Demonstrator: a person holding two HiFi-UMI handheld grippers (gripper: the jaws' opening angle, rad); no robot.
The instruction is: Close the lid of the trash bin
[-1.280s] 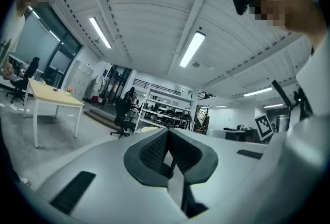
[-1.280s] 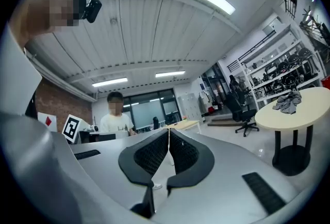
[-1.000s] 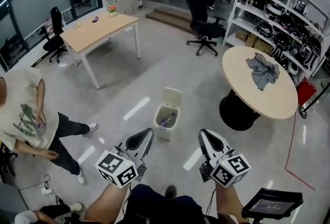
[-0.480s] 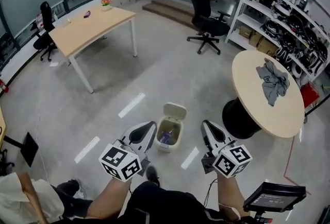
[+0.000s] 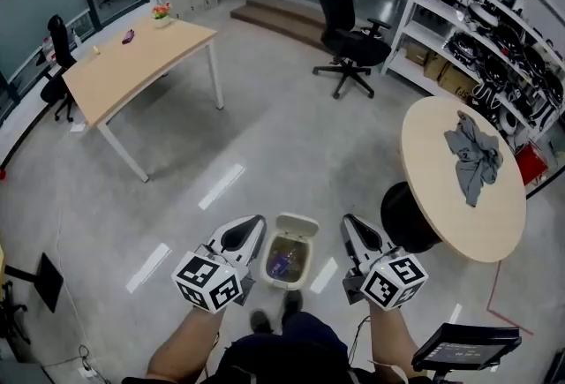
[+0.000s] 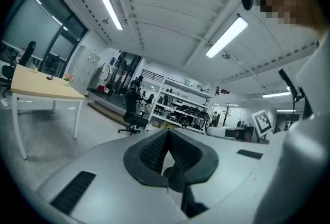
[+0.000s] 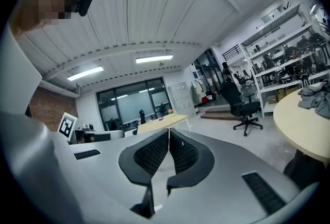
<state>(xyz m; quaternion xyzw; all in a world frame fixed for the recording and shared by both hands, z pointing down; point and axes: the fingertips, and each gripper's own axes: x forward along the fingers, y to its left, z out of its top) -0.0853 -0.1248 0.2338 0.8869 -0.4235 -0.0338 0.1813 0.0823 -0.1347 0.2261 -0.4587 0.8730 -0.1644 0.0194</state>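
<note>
In the head view a small white trash bin stands on the grey floor just ahead of my feet. Its lid is tipped up and back, and some rubbish shows inside. My left gripper hovers to the bin's left and my right gripper to its right, both above it and apart from it. Each gripper is shut with nothing between its jaws. The left gripper and the right gripper both look out level across the room, so the bin is hidden in both gripper views.
A round table with a grey cloth stands close on the right. A wooden desk is at the far left, a black office chair at the back, and shelves along the right wall. A dark screen is at the bottom right.
I have stepped up to the bin, which now lies between the two grippers. The person in a white shirt at the left has dropped out of view. Both grippers stay shut.
</note>
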